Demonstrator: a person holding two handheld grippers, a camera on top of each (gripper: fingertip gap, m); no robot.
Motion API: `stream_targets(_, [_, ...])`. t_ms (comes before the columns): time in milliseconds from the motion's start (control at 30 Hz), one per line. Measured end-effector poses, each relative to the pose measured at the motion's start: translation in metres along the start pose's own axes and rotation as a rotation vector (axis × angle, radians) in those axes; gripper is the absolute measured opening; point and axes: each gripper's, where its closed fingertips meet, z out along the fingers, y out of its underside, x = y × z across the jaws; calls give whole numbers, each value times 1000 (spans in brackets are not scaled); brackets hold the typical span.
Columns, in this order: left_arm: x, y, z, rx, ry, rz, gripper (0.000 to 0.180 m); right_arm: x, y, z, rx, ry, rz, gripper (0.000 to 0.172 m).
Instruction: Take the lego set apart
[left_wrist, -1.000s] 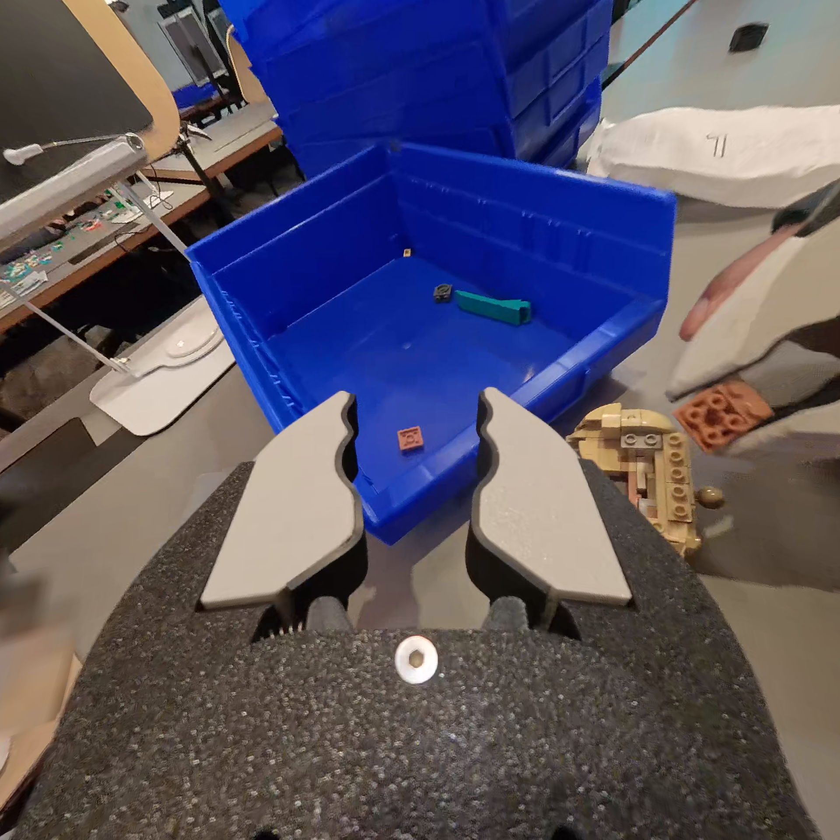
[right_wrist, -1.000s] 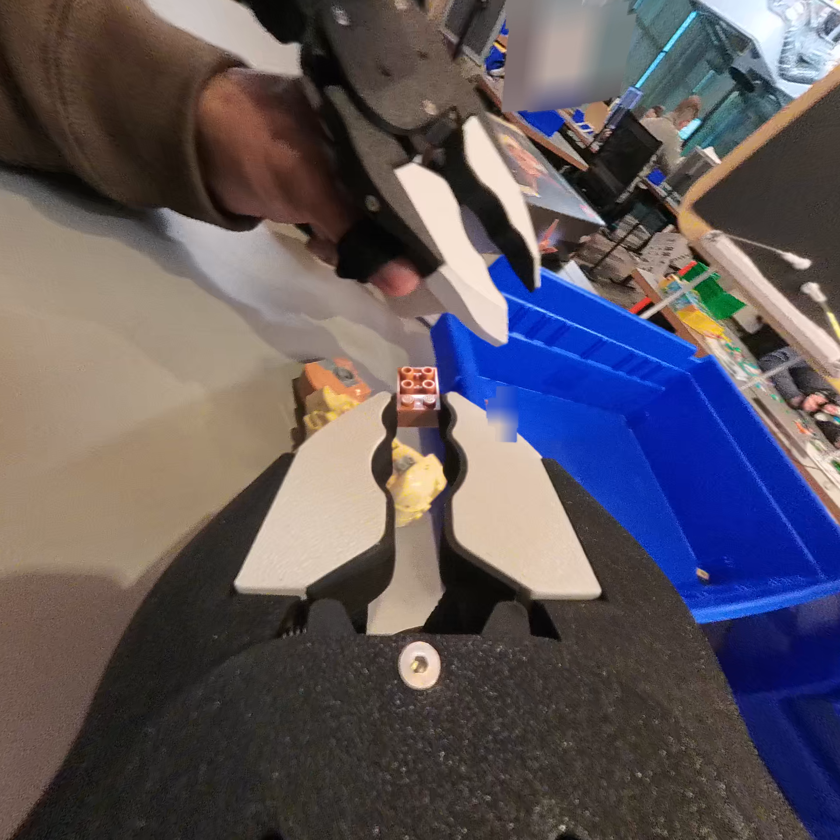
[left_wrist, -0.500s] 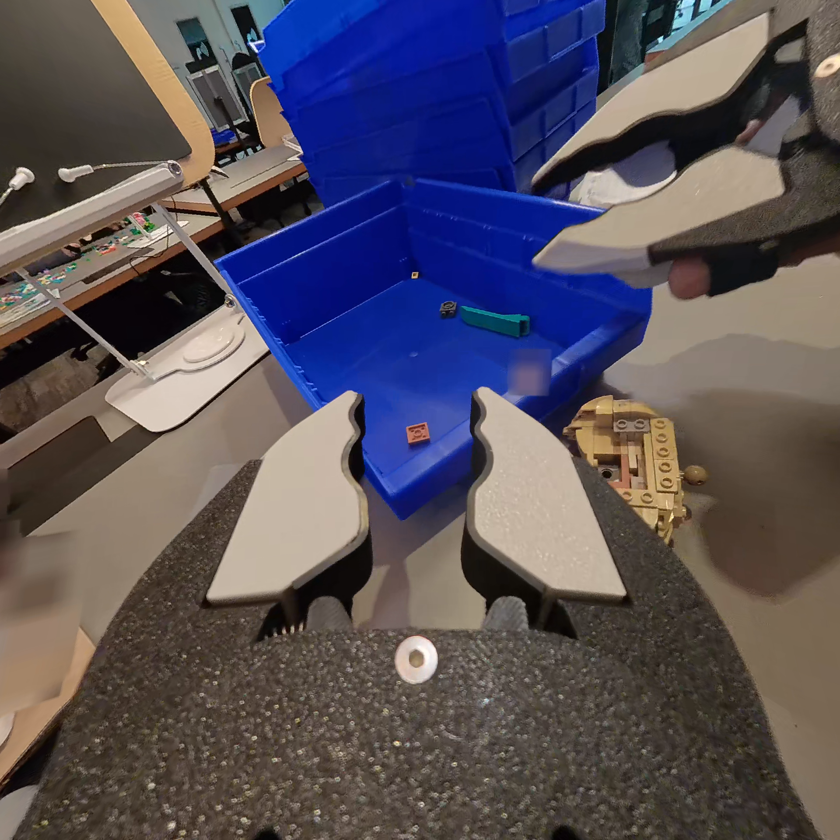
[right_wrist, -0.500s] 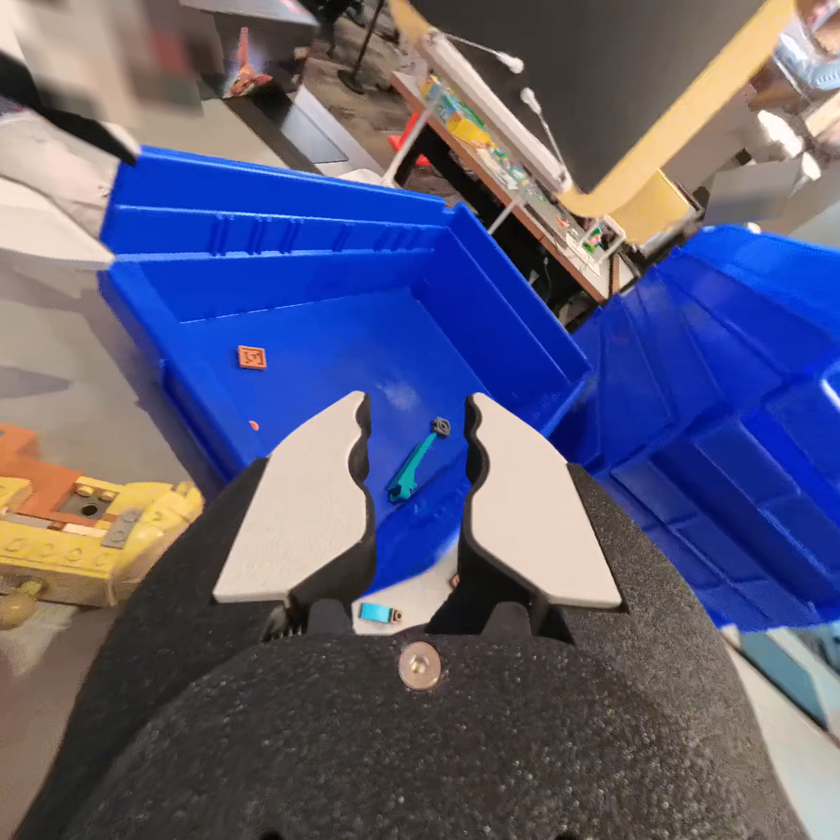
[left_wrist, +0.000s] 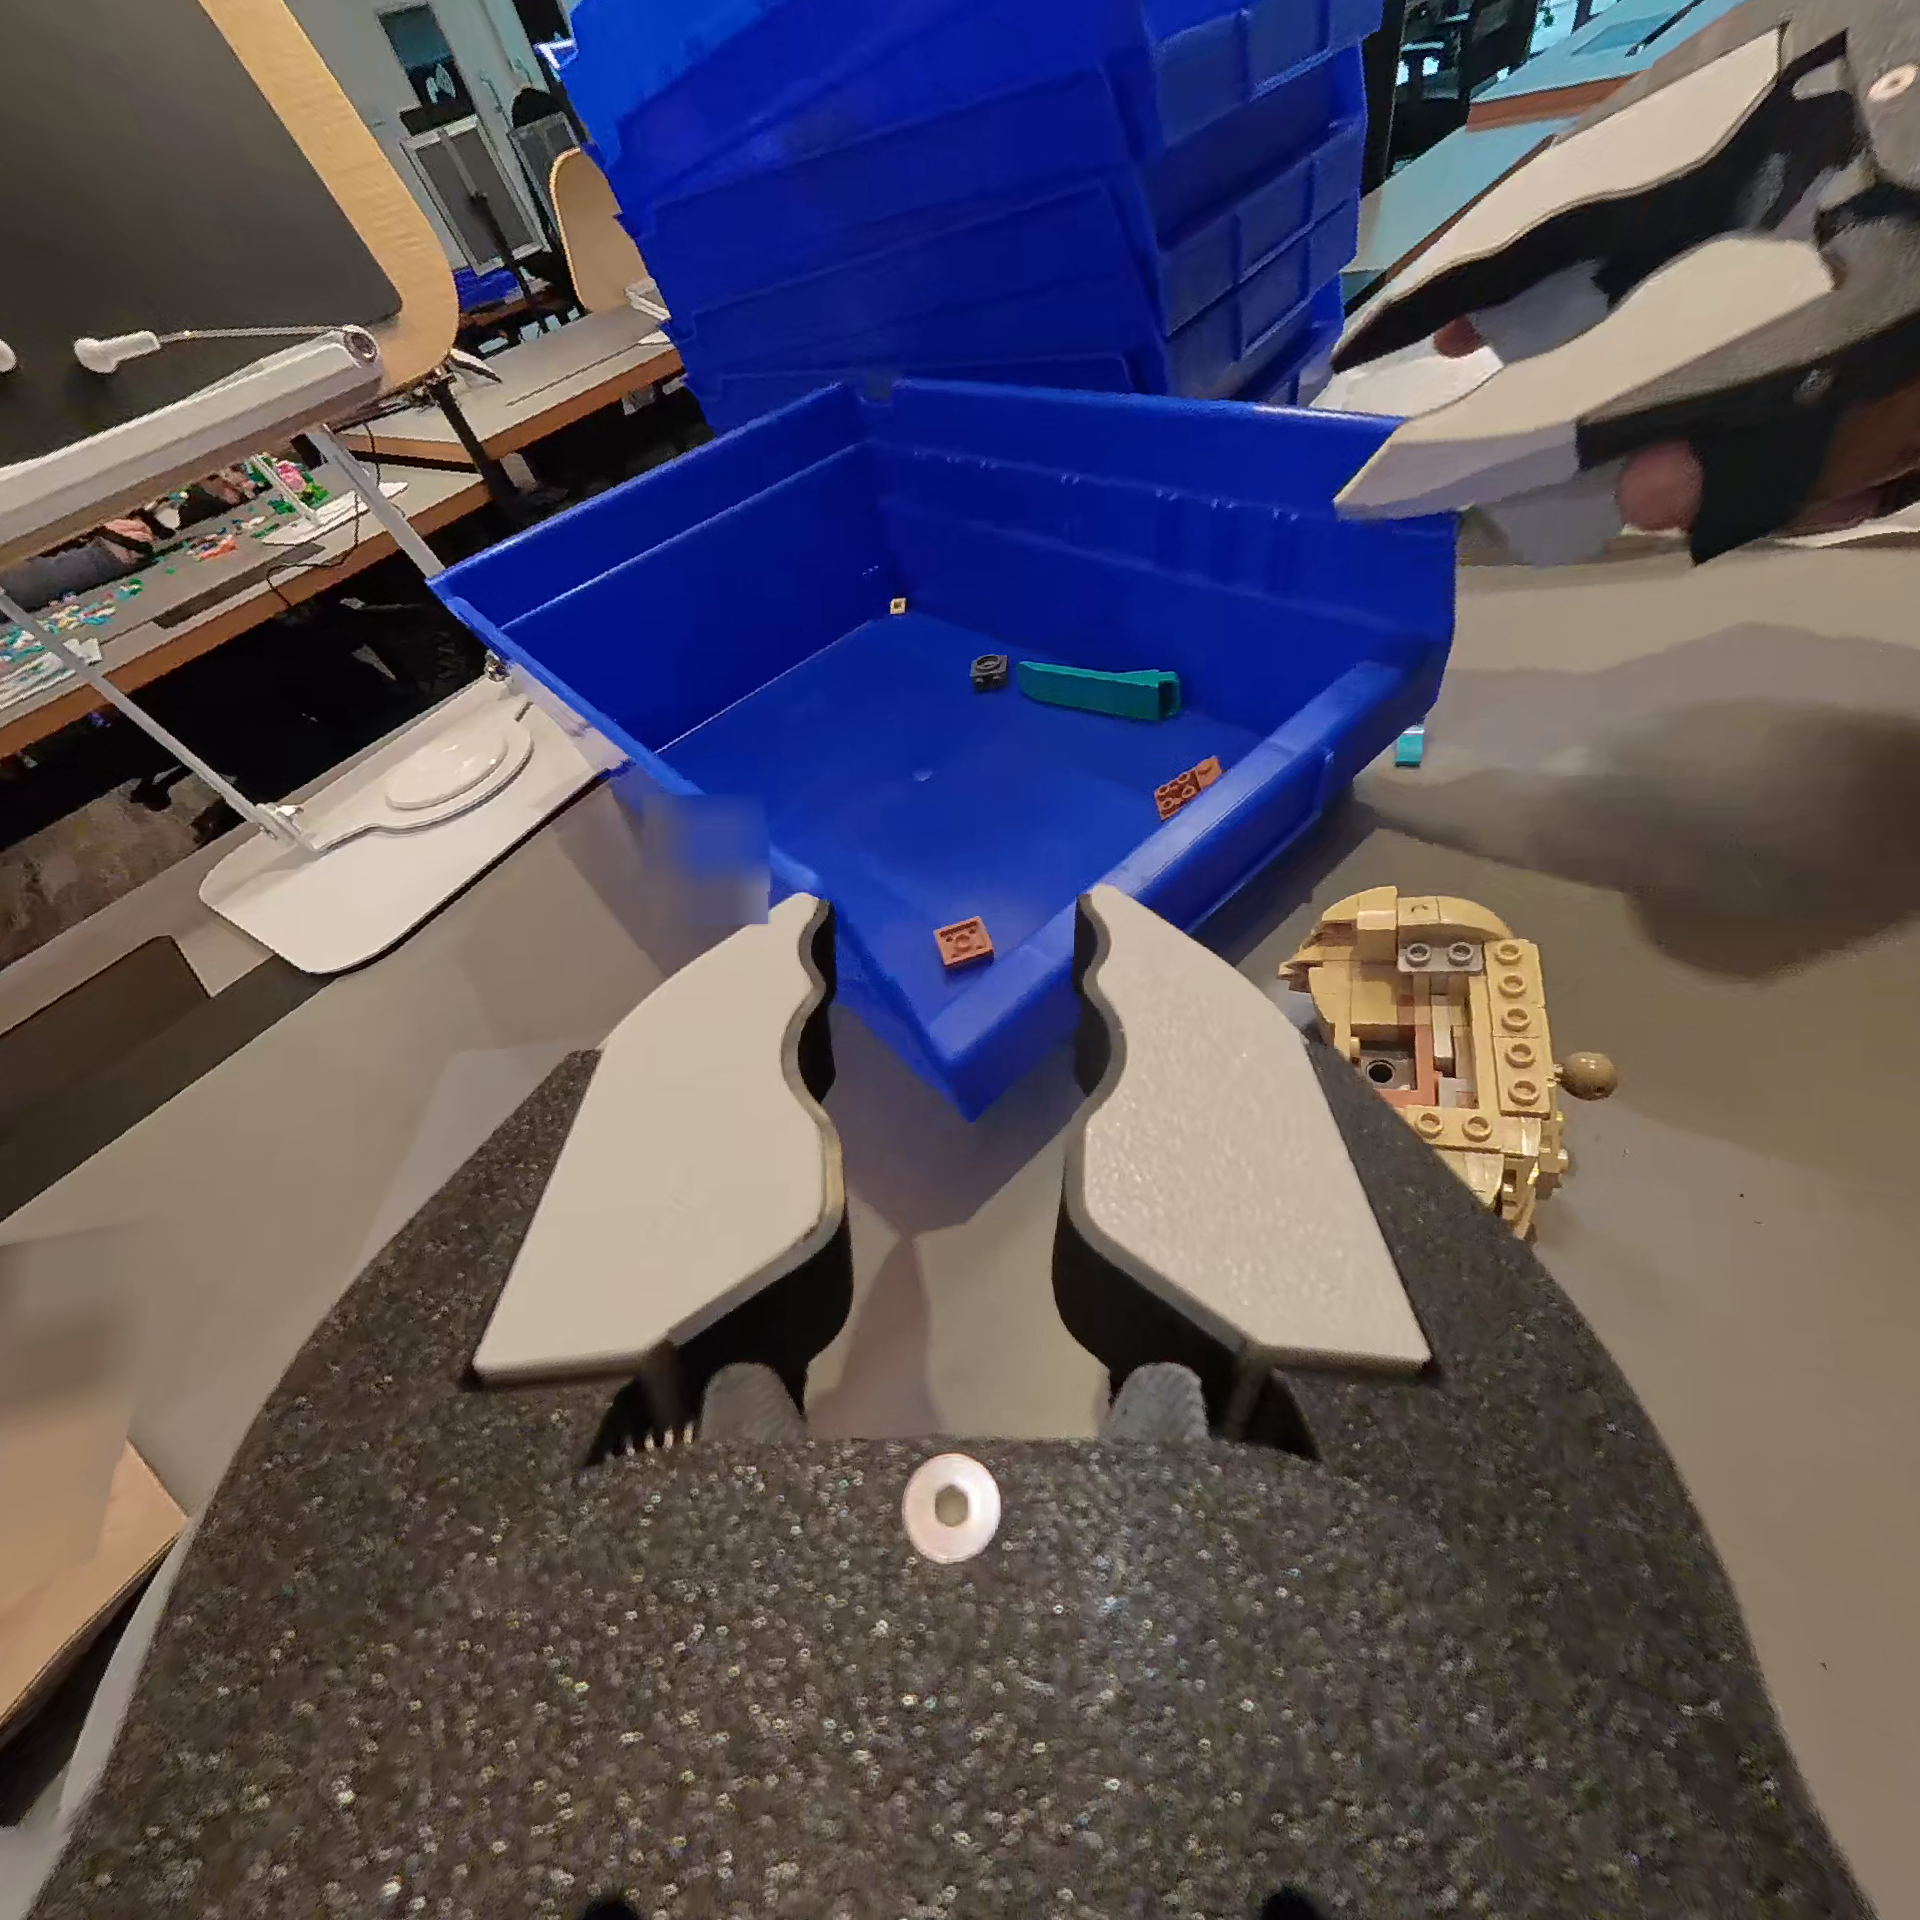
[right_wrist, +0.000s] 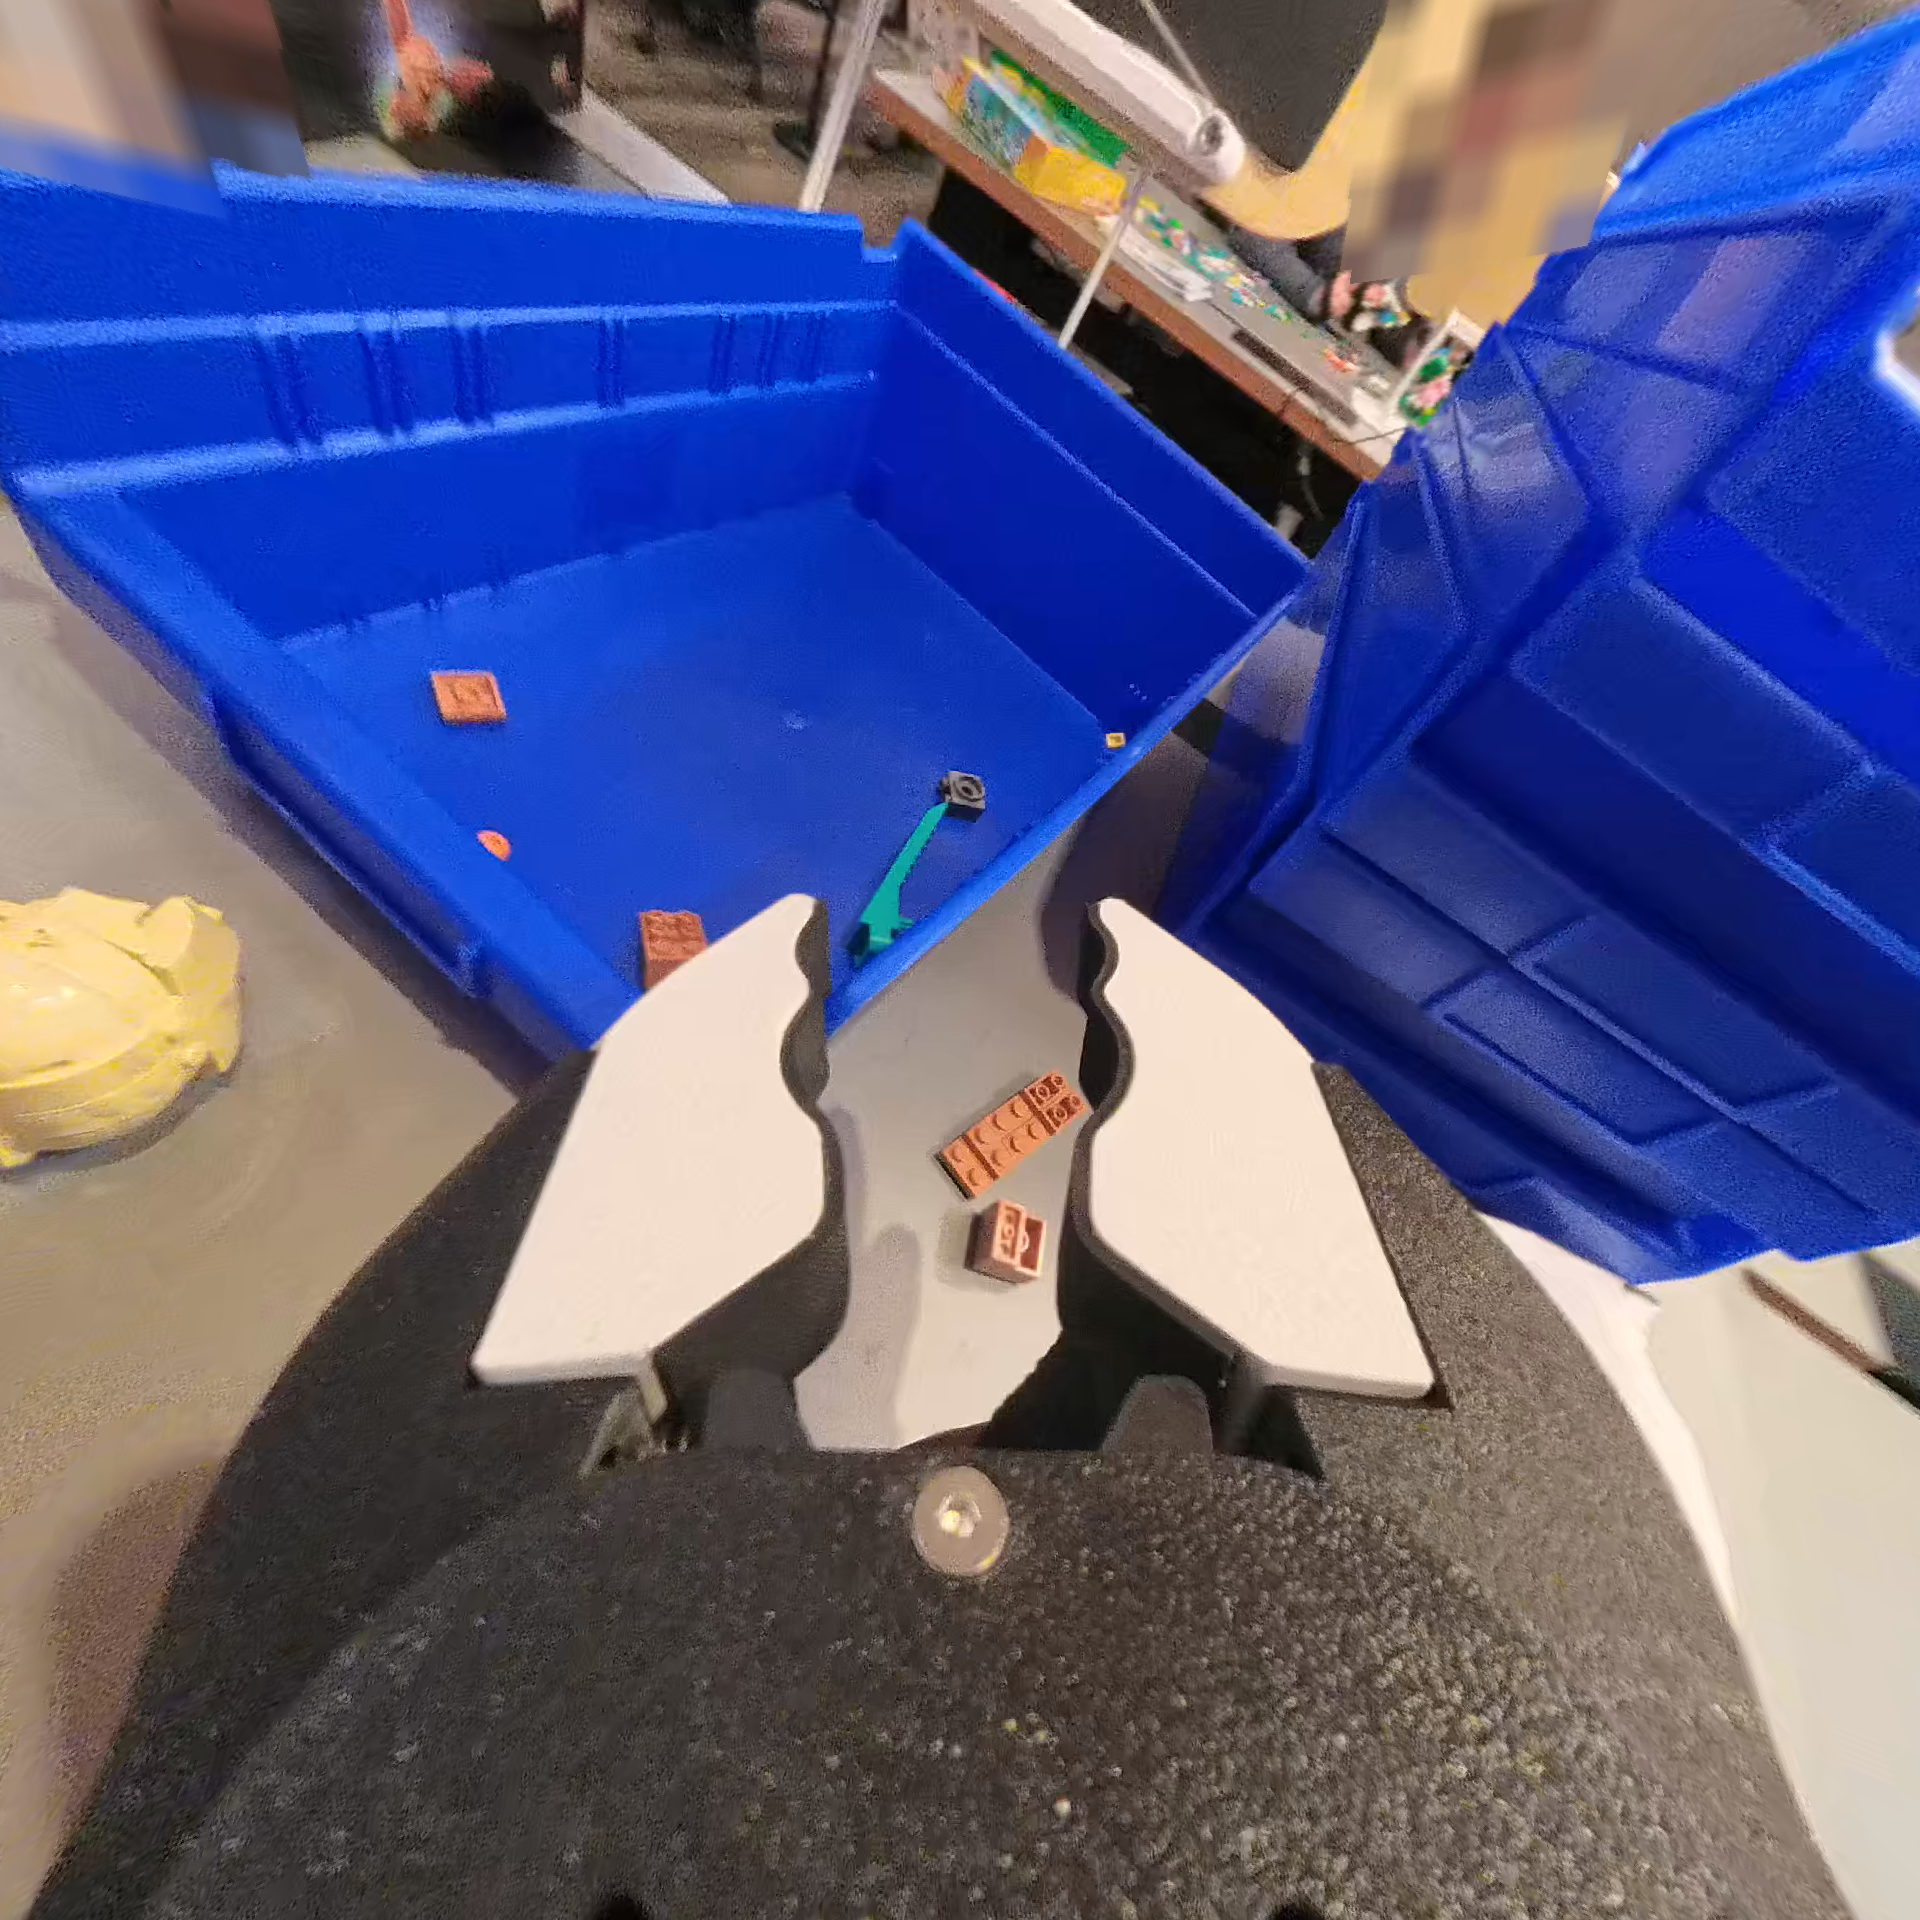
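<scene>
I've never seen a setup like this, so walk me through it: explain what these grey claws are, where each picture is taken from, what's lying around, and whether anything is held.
These are two hand-held grippers, each with a camera looking along its own two grey fingers. One picture comes from the left gripper, the other from the right gripper. Both stand open and hold nothing. Ahead sits an open blue bin with a teal piece and small brown plates inside. A tan brick model lies beside the bin on the grey table. Two brown bricks lie on the table below the right gripper's fingers, untouched. More blue bins are stacked nearby.

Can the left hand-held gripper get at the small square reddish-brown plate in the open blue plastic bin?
Probably yes: left hand-held gripper is open, plate lies bare beyond the bin's low front lip.
</scene>
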Motion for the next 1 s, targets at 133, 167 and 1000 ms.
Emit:
stream_targets(133, [0,0,-1,4,5,-6,43,42,11,-13,32,5,185,33])
stream_targets(167, [1,0,-1,5,9,-7,43,49,17,-13,16,-1,215,33])
stream_targets(1000, [16,-3,-2,6,42,55,42,9,56,-5,-130,-192,-138,17])
